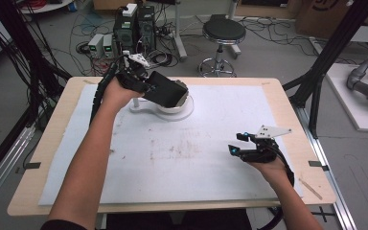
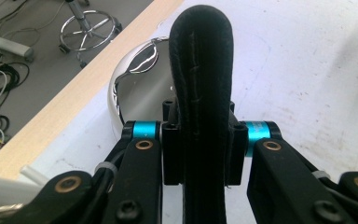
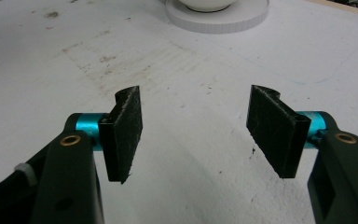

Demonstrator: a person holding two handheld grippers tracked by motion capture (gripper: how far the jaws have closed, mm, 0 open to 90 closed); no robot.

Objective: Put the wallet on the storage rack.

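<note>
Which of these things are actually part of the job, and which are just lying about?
In use:
- left claw, shut on a black pouch
- white stand with a shiny bowl, just under the pouch
- right claw, open and holding nothing, resting on the white mat

Lying about:
- round stool
- computer towers
- floor cables

We hold our left arm (image 1: 93, 143) stretched far forward across the table, forearm bare, the hand wrapped around the left gripper (image 1: 146, 84) at the far side — its black jaws are pressed tight together, pads meeting in one dark column in the left gripper view. Our right arm (image 1: 287, 196) stays short and near the front edge, wrist bent slightly inward. The right gripper (image 1: 239, 143) points left and lies low — its jaws stand well apart, the two pads (image 3: 123, 135) facing each other with nothing between them.
</note>
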